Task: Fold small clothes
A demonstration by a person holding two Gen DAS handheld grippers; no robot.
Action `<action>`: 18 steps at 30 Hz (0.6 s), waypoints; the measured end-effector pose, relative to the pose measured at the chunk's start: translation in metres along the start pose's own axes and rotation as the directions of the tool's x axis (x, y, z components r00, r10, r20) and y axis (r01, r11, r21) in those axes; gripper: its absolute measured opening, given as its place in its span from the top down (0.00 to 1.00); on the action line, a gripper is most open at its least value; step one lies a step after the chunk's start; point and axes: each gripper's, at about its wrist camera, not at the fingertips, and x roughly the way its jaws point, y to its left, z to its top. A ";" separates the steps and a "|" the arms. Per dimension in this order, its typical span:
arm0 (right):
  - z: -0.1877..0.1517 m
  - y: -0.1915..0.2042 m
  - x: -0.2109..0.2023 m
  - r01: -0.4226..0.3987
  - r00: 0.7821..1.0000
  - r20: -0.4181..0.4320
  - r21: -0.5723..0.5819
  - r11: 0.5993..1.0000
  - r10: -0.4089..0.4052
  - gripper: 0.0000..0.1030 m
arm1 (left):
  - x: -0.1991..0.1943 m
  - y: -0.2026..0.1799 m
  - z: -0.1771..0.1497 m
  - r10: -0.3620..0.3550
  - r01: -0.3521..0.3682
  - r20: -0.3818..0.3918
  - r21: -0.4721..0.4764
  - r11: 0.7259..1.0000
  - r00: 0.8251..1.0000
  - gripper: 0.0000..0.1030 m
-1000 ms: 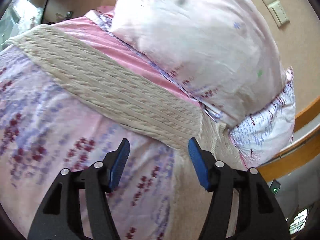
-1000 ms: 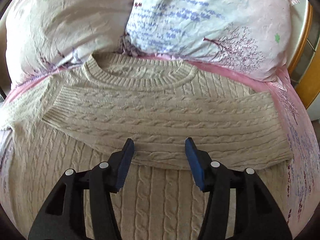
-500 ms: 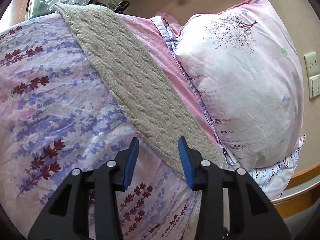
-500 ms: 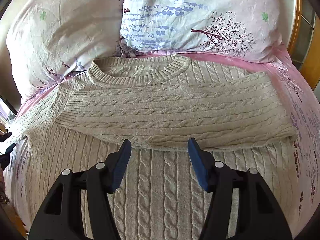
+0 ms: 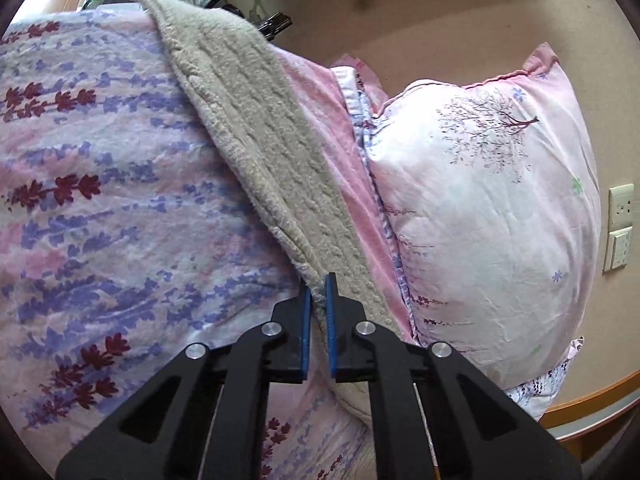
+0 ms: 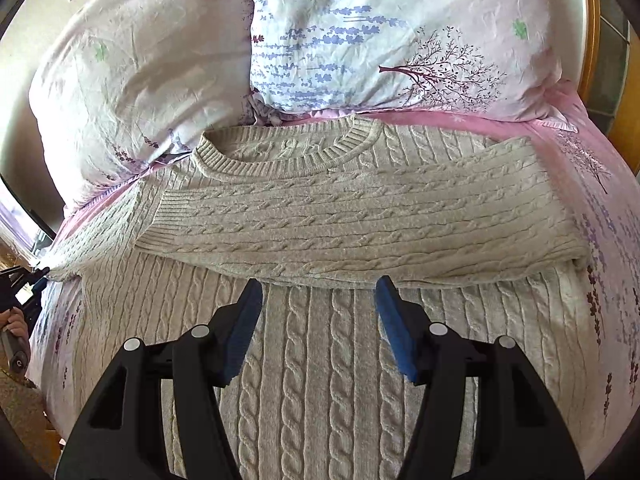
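A beige cable-knit sweater (image 6: 320,360) lies flat on the bed, neck toward the pillows. One sleeve (image 6: 360,228) is folded across its chest. The other sleeve (image 5: 260,152) stretches out over the floral bedspread in the left wrist view. My left gripper (image 5: 317,292) is shut on the near edge of that outstretched sleeve. My right gripper (image 6: 319,292) is open and empty, hovering just above the sweater's body below the folded sleeve.
Two floral pillows (image 6: 380,36) (image 5: 480,220) lie at the head of the bed. The floral bedspread (image 5: 100,200) surrounds the sweater. A wall with sockets (image 5: 620,232) is behind. A wooden bed frame (image 6: 588,24) runs along the right.
My left gripper has closed its jaws onto the outstretched sleeve's edge. My right gripper has stayed open and drawn back slightly from the folded sleeve.
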 end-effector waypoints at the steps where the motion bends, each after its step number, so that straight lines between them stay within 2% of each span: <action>1: 0.000 -0.002 -0.002 -0.004 1.000 0.006 0.004 1.000 0.004 0.40 | -0.002 -0.009 -0.003 -0.023 0.023 0.007 0.020 1.000 1.000 0.94; 4: 0.000 -0.008 -0.009 -0.011 1.000 0.025 0.016 1.000 0.011 0.39 | -0.006 -0.043 -0.018 -0.129 0.130 -0.014 0.071 0.989 0.992 0.95; 6: -0.001 -0.012 -0.013 -0.015 0.999 0.033 0.028 0.999 0.014 0.38 | -0.005 -0.072 -0.039 -0.205 0.211 -0.060 0.123 0.970 0.977 0.95; 8: -0.002 -0.017 -0.015 -0.017 0.999 0.037 0.039 0.999 0.016 0.38 | 0.000 -0.102 -0.068 -0.277 0.297 -0.127 0.174 0.939 0.952 0.95; 11: -0.005 -0.023 -0.017 -0.015 0.999 0.036 0.053 0.998 0.013 0.38 | 0.019 -0.138 -0.121 -0.354 0.407 -0.252 0.206 0.890 0.901 0.95; 13: -0.007 -0.027 -0.018 -0.013 0.999 0.034 0.063 0.998 0.011 0.38 | 0.039 -0.152 -0.160 -0.360 0.445 -0.340 0.220 0.868 0.869 0.95; 14: -0.008 -0.029 -0.017 -0.012 0.999 0.031 0.066 0.998 0.010 0.38 | 0.051 -0.156 -0.180 -0.341 0.446 -0.382 0.230 0.865 0.859 0.94; 16: -0.009 -0.033 -0.017 -0.005 1.000 0.025 0.073 0.997 0.003 0.38 | 0.077 -0.155 -0.214 -0.279 0.416 -0.455 0.236 0.878 0.846 0.94; 18: -0.010 -0.036 -0.017 -0.002 1.000 0.021 0.079 0.997 0.000 0.38 | 0.100 -0.145 -0.235 -0.207 0.360 -0.505 0.228 0.905 0.838 0.93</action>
